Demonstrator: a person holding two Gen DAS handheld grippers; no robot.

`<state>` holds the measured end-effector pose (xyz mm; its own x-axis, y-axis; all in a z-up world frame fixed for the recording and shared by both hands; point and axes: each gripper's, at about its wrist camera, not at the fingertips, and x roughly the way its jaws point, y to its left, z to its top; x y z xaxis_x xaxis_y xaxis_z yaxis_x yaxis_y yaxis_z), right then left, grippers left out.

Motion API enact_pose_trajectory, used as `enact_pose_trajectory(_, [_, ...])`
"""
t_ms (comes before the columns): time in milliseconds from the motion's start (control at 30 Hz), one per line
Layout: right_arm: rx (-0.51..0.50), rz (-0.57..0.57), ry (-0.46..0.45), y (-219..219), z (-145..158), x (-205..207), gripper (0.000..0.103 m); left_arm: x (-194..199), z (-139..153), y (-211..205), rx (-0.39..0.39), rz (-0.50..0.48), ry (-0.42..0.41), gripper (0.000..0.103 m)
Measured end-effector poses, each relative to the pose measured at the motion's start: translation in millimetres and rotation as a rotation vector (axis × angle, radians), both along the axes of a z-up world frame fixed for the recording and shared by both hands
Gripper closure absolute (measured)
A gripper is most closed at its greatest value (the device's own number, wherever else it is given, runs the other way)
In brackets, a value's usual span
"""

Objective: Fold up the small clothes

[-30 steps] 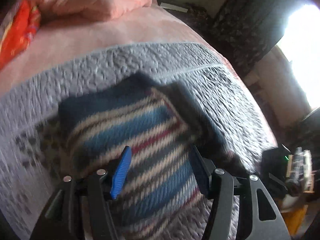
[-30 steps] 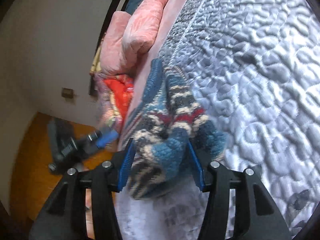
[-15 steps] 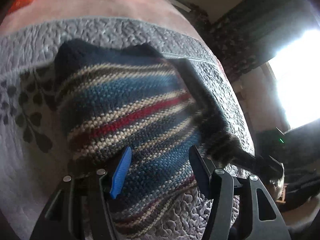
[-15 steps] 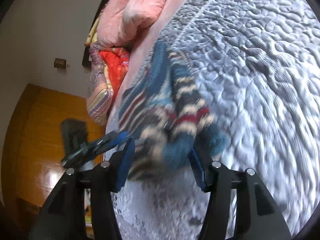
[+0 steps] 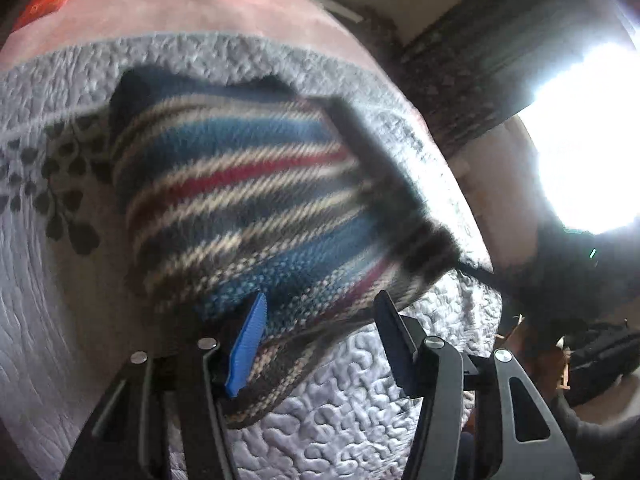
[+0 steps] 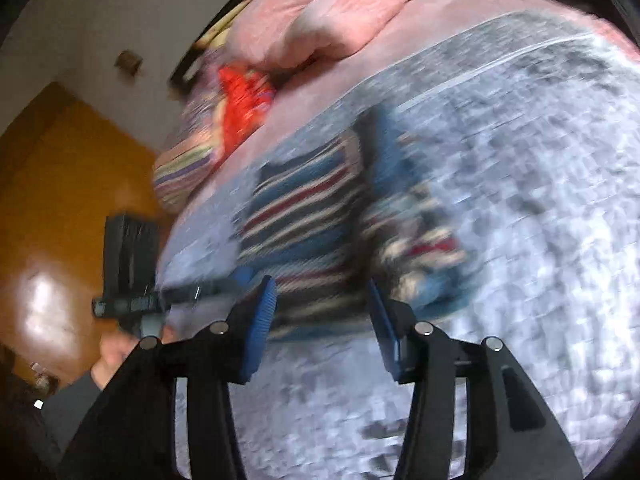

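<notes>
A knitted garment (image 5: pixel 248 200) with blue, red, cream and dark stripes lies on the grey quilt (image 5: pixel 360 400). My left gripper (image 5: pixel 320 340) is open at its near hem, and a flap of the hem runs between the two fingers. In the right wrist view the same garment (image 6: pixel 304 220) is blurred, with a bunched part (image 6: pixel 420 252) on its right side. My right gripper (image 6: pixel 320 320) stands open at the garment's edge, with only a strip of fabric between its fingertips. The left gripper (image 6: pixel 192 300) shows at the garment's left, held by a person's hand (image 6: pixel 116 356).
Pink pillows (image 6: pixel 340 20) and red and striped bedding (image 6: pixel 240 108) lie at the head of the bed. A wooden floor (image 6: pixel 60 200) is to the left of the bed. A bright window (image 5: pixel 580 140) glares at the right; the right gripper's dark body (image 5: pixel 560 280) is below it.
The right gripper carried the bunched garment over and down onto the quilt, and the fabric now sits shallower between its fingers. The left gripper moved closer to the near hem.
</notes>
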<state>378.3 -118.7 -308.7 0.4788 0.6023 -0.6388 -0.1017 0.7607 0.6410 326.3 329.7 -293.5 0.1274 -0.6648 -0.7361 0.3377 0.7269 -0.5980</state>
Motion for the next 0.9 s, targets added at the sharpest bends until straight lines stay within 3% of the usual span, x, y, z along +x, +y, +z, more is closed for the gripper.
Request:
enact_pose_trajectory(33, [0.004,-0.021,0.012,-7.8,-2.0,3.7,0.054,0.6,-4.4,0.8,-0.016,0.011,0.013,0.048])
enact_pose_trajectory(133, [-0.005,-0.061,0.093,-25.4,-18.2,21.4,0.026,1.7,-10.3,-5.5,-0.010,0.001,0.026,0.048])
enact_pose_trajectory(233, [0.035,-0.022,0.198,-26.5,-41.1,40.8,0.029,-0.7,-12.5,-14.6,0.050,-0.038,0.015,0.048])
enact_pose_trajectory(267, [0.075,0.005,0.229,-25.5,-47.0,44.0,0.042,-0.6,-12.4,-16.4,0.063,-0.043,0.013,0.049])
enact_pose_trajectory(333, [0.178,0.052,0.310,-23.7,-57.7,50.0,0.045,2.0,-13.1,-19.0,0.073,-0.050,0.024,0.049])
enact_pose_trajectory(367, [0.209,0.060,0.353,-25.0,-63.4,52.5,0.045,3.8,-11.2,-18.2,0.059,-0.051,0.037,0.050])
enact_pose_trajectory(433, [0.264,0.074,0.388,-28.9,-66.2,53.6,0.044,7.9,-1.8,-12.0,-0.041,-0.050,0.060,0.051])
enact_pose_trajectory(500, [0.330,0.106,0.428,-31.0,-72.5,64.8,0.041,5.6,11.3,-4.2,-0.102,-0.043,0.041,0.051])
enact_pose_trajectory(600, [0.393,0.139,0.457,-32.7,-77.1,86.1,0.041,10.2,24.0,-0.8,-0.190,-0.036,0.032,0.051])
enact_pose_trajectory(633, [0.413,0.150,0.462,-31.5,-78.4,91.3,0.045,10.6,20.6,-4.2,-0.195,-0.039,0.049,0.051])
enact_pose_trajectory(667, [0.407,0.159,0.454,-30.5,-77.2,95.7,0.059,13.0,13.0,-8.8,-0.180,-0.046,0.072,0.051])
enact_pose_trajectory(733, [0.360,0.173,0.396,-29.5,-67.7,99.0,0.068,14.4,-10.6,-22.4,-0.123,-0.083,0.134,0.051])
enact_pose_trajectory(800, [0.346,0.180,0.340,-32.3,-60.9,97.6,0.069,8.6,-25.7,-31.2,-0.053,-0.121,0.146,0.062])
enact_pose_trajectory(833, [0.342,0.183,0.331,-32.3,-62.4,98.5,0.068,6.6,-29.9,-33.3,-0.051,-0.134,0.154,0.062])
enact_pose_trajectory(900, [0.339,0.178,0.340,-35.1,-70.4,101.5,0.057,6.8,-30.1,-31.2,-0.064,-0.126,0.157,0.062])
